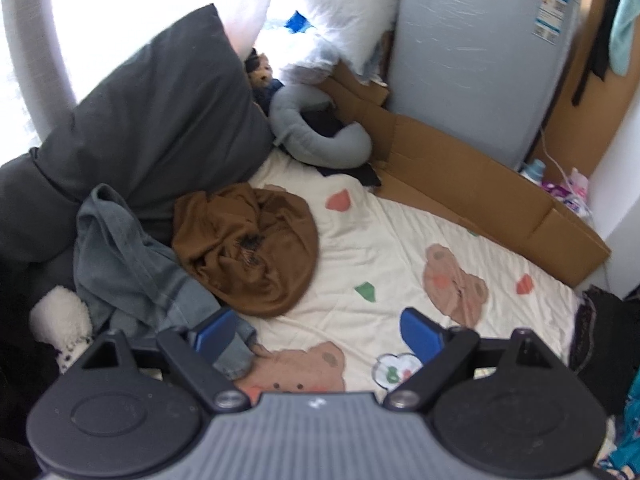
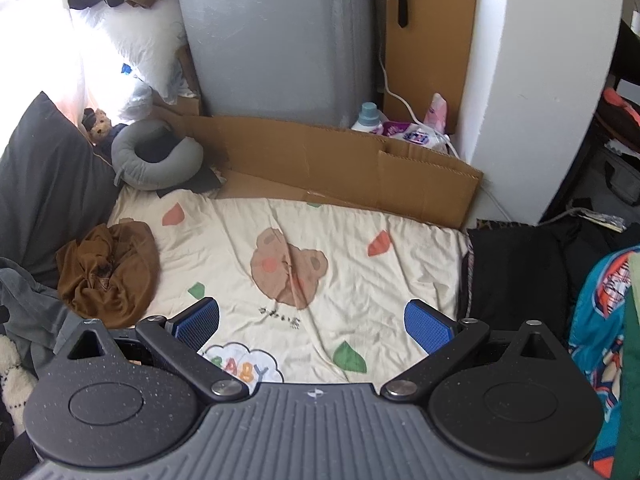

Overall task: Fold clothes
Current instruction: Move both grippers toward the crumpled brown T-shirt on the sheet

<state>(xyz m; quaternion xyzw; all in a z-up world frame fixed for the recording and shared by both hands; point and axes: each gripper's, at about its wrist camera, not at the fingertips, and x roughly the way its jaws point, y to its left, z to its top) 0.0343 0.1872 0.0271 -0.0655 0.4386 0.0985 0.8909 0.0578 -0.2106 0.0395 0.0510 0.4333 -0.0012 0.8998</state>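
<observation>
A crumpled brown garment (image 1: 250, 248) (image 2: 108, 276) lies in a heap on the cream bear-print sheet (image 1: 380, 248) (image 2: 360, 280). Beside it, against the pillows, lies a rumpled grey-blue denim garment (image 1: 132, 272) (image 2: 28, 304). My left gripper (image 1: 318, 336) hangs open above the sheet; its left pad is just over the denim's hem, and nothing is between the pads. My right gripper (image 2: 312, 326) is open above bare sheet, to the right of the brown heap, holding nothing.
Dark grey pillows (image 1: 152, 112) and a grey neck pillow (image 1: 316, 132) line the left and back. Flattened cardboard (image 2: 340, 168) and a grey appliance (image 2: 280, 40) stand behind the bed. Dark clothes (image 2: 516, 272) and a teal patterned cloth (image 2: 600, 320) lie at the right edge.
</observation>
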